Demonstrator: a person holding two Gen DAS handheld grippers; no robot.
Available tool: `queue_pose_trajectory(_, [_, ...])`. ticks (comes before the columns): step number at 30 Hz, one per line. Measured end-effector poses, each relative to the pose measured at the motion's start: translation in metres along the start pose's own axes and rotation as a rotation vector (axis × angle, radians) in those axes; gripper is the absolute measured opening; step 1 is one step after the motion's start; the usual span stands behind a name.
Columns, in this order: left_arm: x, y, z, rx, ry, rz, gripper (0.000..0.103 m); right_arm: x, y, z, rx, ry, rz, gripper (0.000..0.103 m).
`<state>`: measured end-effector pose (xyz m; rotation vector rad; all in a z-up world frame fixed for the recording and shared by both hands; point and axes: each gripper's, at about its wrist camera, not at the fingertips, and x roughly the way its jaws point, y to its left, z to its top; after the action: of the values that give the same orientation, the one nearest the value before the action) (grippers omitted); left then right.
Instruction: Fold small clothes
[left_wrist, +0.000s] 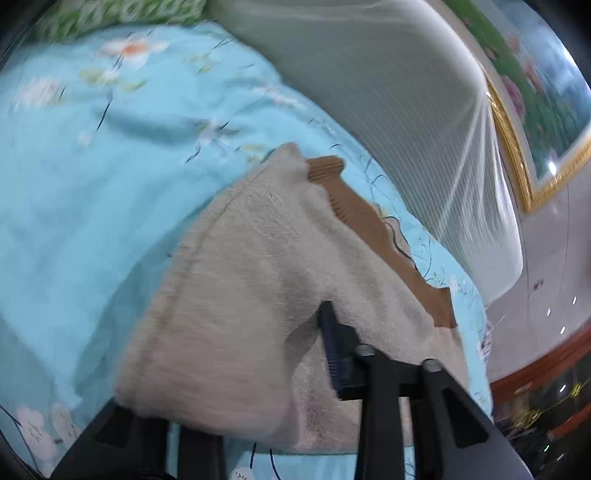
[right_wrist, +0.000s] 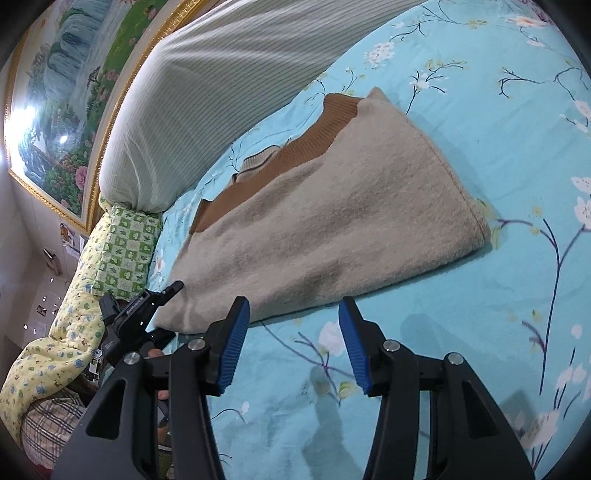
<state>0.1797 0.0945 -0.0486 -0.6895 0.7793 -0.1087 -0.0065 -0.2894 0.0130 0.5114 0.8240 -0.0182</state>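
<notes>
The beige sweater (right_wrist: 332, 206) lies flat on the blue flowered sheet (right_wrist: 461, 332). It looks partly folded, with its brown trim (right_wrist: 280, 162) on the side nearest the big striped pillow (right_wrist: 221, 92). That pillow sits along the head of the bed, so it is a good thing to steer by.

Start on the left. The left gripper (right_wrist: 162, 306) is at the sweater's corner, on the end near the green checked pillow (right_wrist: 125, 247), far from the striped pillow's long middle. In its own view the cloth drapes over one finger (left_wrist: 332, 339) and hides the other. The jaws are nearly closed and seem to pinch the sweater's edge. I think it holds that corner so it can lift and fold it over.

Now the right. The right gripper (right_wrist: 293, 343) hangs over the bare sheet, just beside the sweater's near edge, on the side away from the striped pillow. Its blue pads (right_wrist: 352, 347) stand about half apart. Nothing is between them, and they touch nothing. It looks ready to take the near edge.
</notes>
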Motion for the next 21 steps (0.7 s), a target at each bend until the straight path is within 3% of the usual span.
queue_pose_trajectory(4, [-0.013, -0.033, 0.003, 0.145, -0.054, -0.012, 0.008, 0.005, -0.005, 0.019, -0.021, -0.007, 0.001, 0.052])
queue_pose_trajectory(10, [-0.018, -0.105, -0.004, 0.337, -0.061, -0.122, 0.007, 0.009, -0.015, 0.057, -0.032, -0.036, 0.052, 0.052])
queue_pose_trajectory(15, [-0.003, -0.17, -0.035, 0.484, 0.009, -0.233, 0.007, 0.018, -0.026, 0.092, -0.024, -0.039, 0.093, 0.052])
queue_pose_trajectory(20, [0.035, -0.196, -0.078, 0.556, 0.121, -0.246, 0.007, 0.048, -0.029, 0.115, 0.005, 0.06, 0.213, 0.052])
queue_pose_trajectory(21, [0.043, -0.195, -0.084, 0.56, 0.145, -0.243, 0.007, 0.054, -0.028, 0.118, 0.01, 0.075, 0.228, 0.059])
